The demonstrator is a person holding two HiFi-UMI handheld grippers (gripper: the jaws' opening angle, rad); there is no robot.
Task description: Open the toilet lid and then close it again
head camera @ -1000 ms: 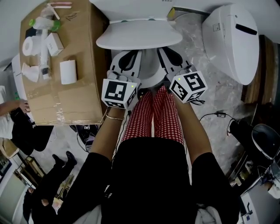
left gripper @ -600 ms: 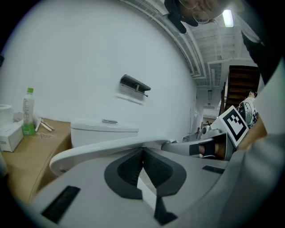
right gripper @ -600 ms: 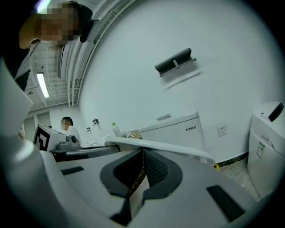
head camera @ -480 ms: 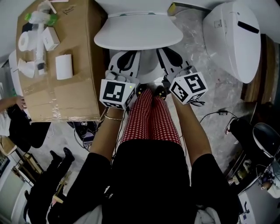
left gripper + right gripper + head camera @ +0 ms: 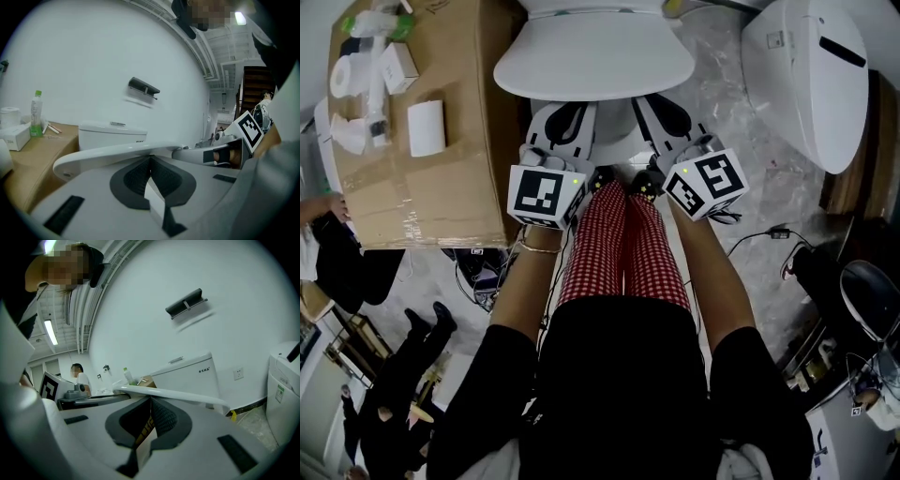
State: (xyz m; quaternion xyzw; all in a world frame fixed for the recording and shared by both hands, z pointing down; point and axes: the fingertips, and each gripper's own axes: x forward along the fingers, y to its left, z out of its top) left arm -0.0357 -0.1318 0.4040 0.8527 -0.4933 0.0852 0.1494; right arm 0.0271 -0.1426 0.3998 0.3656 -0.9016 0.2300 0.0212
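The white toilet lid lies down and about level at the top of the head view. Both grippers sit side by side just below its front rim. My left gripper is shut with nothing in it, its tip close under the lid's rim. My right gripper is likewise shut and empty. In the left gripper view the lid runs just above the left gripper, with the tank behind. In the right gripper view the lid crosses above the right gripper.
A cardboard box stands left of the toilet, carrying a paper roll, a bottle and small boxes. Another white toilet unit stands at the right. Cables lie on the floor. My legs in red checked trousers are right behind the grippers.
The view has slid forward, so the lid shows larger and lower in the picture. Both grippers stay shut, now slightly closer to the lid's front rim.
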